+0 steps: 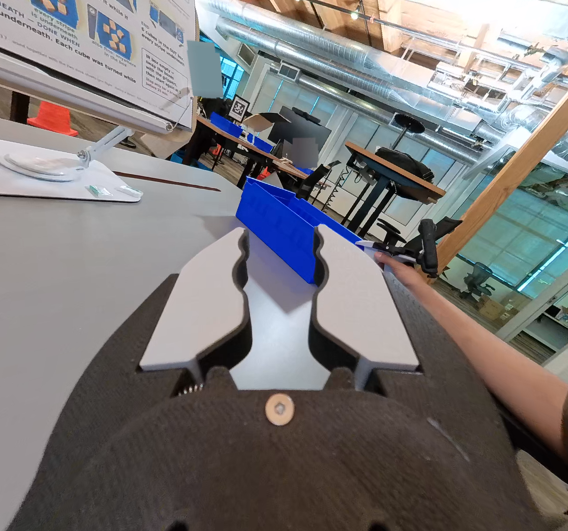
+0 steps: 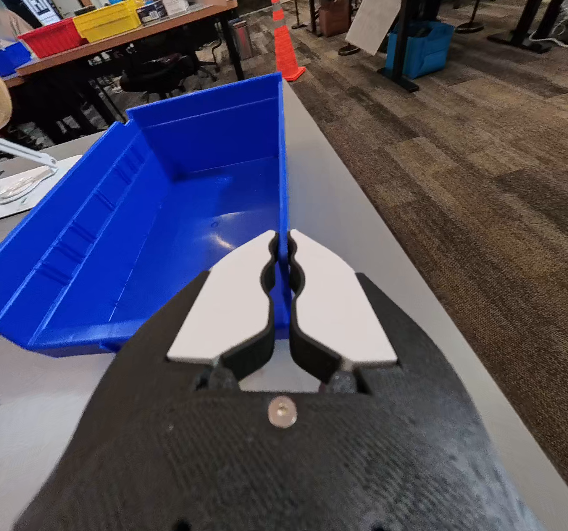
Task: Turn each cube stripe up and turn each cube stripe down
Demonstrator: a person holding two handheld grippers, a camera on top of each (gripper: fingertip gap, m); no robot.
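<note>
No cubes visible in either view. Blue bin [image 2: 159,239] fills centre-left of the right wrist view, sitting on the grey table [image 2: 332,209] near its right edge; its floor is bare. Right gripper [image 2: 283,236] is clamped on the bin's right side wall, jaws nearly closed with only the thin blue wall between the pads, at lower centre of frame. In the left wrist view the same bin [image 1: 276,230] shows at centre, seen from outside; raised lettering on its long wall is partly hidden by the fingers, not legible. Left gripper [image 1: 281,236] has jaws well apart, holding nothing, table surface and the bin's near corner visible between the fingers. At right of that view, a hand [image 1: 396,265] and bare forearm run out to the other gripper at the bin's far wall. Upper left: printed instruction sheet [image 1: 92,24] with text and cube photos on a white stand [image 1: 101,144]. Background has a square black-and-white marker card [image 1: 239,107], orange cone [image 2: 284,40], yellow bin [image 2: 107,21] and red bin [image 2: 50,40] on a wooden desk.
</note>
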